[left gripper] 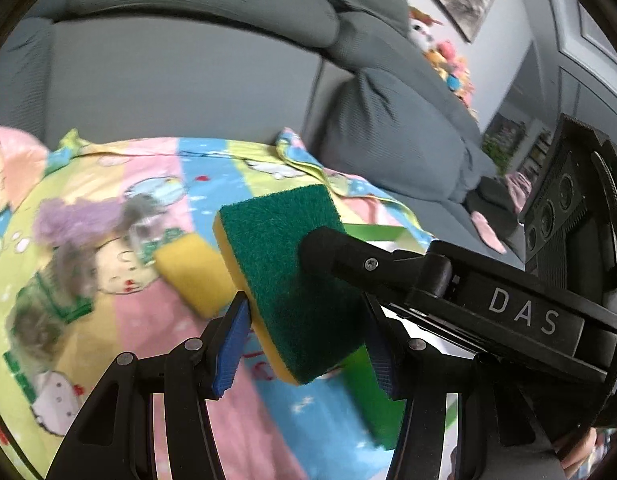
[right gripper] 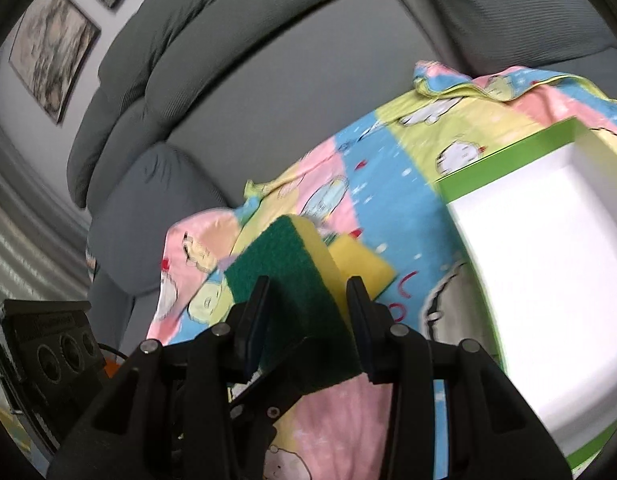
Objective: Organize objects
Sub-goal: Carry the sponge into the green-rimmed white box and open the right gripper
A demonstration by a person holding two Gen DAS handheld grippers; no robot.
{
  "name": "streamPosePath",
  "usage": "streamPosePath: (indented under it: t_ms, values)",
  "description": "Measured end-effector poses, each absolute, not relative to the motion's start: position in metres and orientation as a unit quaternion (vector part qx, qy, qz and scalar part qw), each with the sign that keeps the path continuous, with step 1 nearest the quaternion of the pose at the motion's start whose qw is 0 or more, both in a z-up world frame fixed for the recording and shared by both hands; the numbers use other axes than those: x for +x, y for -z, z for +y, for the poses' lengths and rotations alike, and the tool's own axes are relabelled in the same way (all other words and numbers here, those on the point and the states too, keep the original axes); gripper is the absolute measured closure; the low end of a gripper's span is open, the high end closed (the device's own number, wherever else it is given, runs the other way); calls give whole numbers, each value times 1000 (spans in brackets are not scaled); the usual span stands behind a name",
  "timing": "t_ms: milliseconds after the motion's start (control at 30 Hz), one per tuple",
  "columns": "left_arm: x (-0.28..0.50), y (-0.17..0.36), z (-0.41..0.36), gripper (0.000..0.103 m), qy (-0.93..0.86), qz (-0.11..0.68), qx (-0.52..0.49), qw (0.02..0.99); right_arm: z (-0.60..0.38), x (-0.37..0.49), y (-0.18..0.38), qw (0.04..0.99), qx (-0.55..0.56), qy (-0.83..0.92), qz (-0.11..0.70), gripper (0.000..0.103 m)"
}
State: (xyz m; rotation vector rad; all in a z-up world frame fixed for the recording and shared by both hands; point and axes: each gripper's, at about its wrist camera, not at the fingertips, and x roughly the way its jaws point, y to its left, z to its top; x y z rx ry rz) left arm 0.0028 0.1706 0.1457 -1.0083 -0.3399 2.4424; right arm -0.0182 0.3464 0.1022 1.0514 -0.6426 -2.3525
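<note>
I am holding 1 green-topped sponge (left gripper: 284, 276) aloft between both tools, so I judge this to be the carry or hand-over step of the tidy-up, with the drop into the box (right gripper: 548, 264) not yet done. My left gripper (left gripper: 304, 348) is closing its blue pads (left gripper: 230, 346) on the 2 long sides of the sponge; my right gripper (right gripper: 308, 320) is straddling the same sponge (right gripper: 284, 280) from the other side, 1 finger (left gripper: 328, 252) lying over the green scouring face in the left view. Its jaws look narrow on the sponge, and I am reading that as a grip, though contact on the far pad is partly hidden. The sponge is tilted, yellow foam underneath, clear of the patterned blanket (left gripper: 148, 320). The white box with the green rim is sitting on the blanket just to the right of the sponge, open and showing nothing inside where I can see. Next move, as I judge it: 1 tool must let go before the other swings the sponge over the green rim and lowers it in; releasing both together would be dropping it on the cloth. A 2nd sponge, yellow side up (left gripper: 188, 276), is lying on the blanket just beyond, along with a fuzzy purple-grey bundle (left gripper: 72, 240), too blurred to identify. The box wall nearest me is what stands in the way; the blanket is soft and rumpled, so the box may be shifting if bumped. A grey sofa (left gripper: 180, 76) is behind everything.
</note>
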Motion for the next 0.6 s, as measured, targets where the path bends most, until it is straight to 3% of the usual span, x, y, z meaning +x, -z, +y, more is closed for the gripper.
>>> streamPosePath:
  t_ms: [333,600]
  values:
    - [-4,-154,250,48,-872,-53,-371,315,427,-5,-104,165,339,878,-295,63]
    - [-24,-122,302,48,-822,-36,-439,361,474,-11,-79,76,362,871,-323,63]
